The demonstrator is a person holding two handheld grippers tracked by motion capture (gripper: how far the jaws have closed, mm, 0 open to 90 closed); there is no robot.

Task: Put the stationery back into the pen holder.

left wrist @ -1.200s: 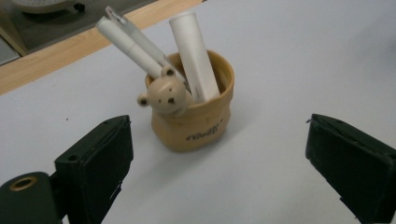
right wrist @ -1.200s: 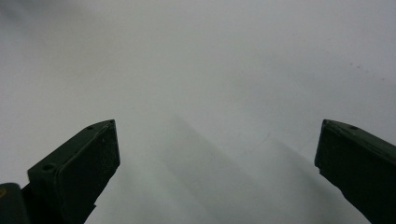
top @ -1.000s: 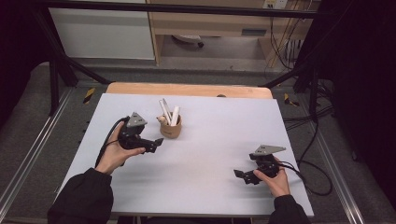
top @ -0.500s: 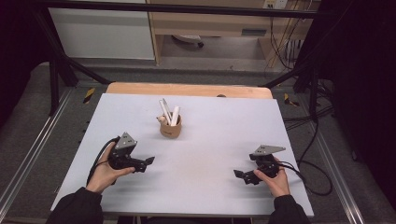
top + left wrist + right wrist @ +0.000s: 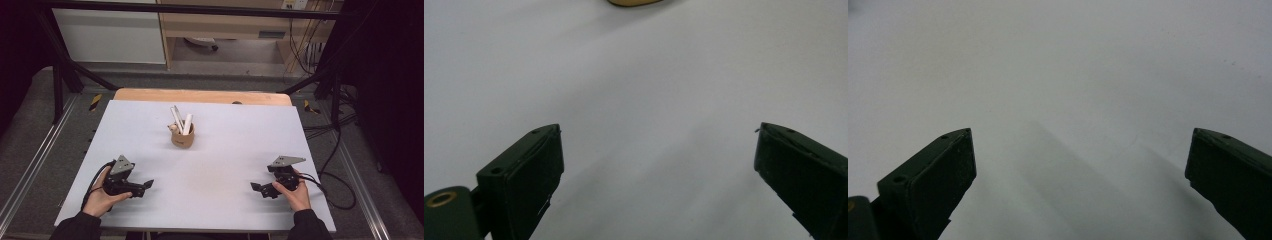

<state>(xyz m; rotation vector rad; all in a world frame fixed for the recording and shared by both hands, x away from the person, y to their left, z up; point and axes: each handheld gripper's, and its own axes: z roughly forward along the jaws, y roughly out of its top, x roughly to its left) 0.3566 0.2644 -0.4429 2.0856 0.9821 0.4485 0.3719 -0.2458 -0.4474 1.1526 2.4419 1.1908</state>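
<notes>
White table (image 5: 210, 150): cup (image 5: 182, 137) (upright) beyond left claw (image 5: 145, 186).

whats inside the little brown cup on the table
Two white stick-like things stand in the brown cup, leaning against its rim, tops poking out. A small tan piece sits at the rim's left. Their lower ends and the cup's bottom are hidden by its wall.

text on counter (image 5: 210, 150): none readable
text on cup (image 5: 182, 138): none readable
grippers: no readable markings
panel under far shelf (image 5: 272, 34): too small and blurred to read
</notes>
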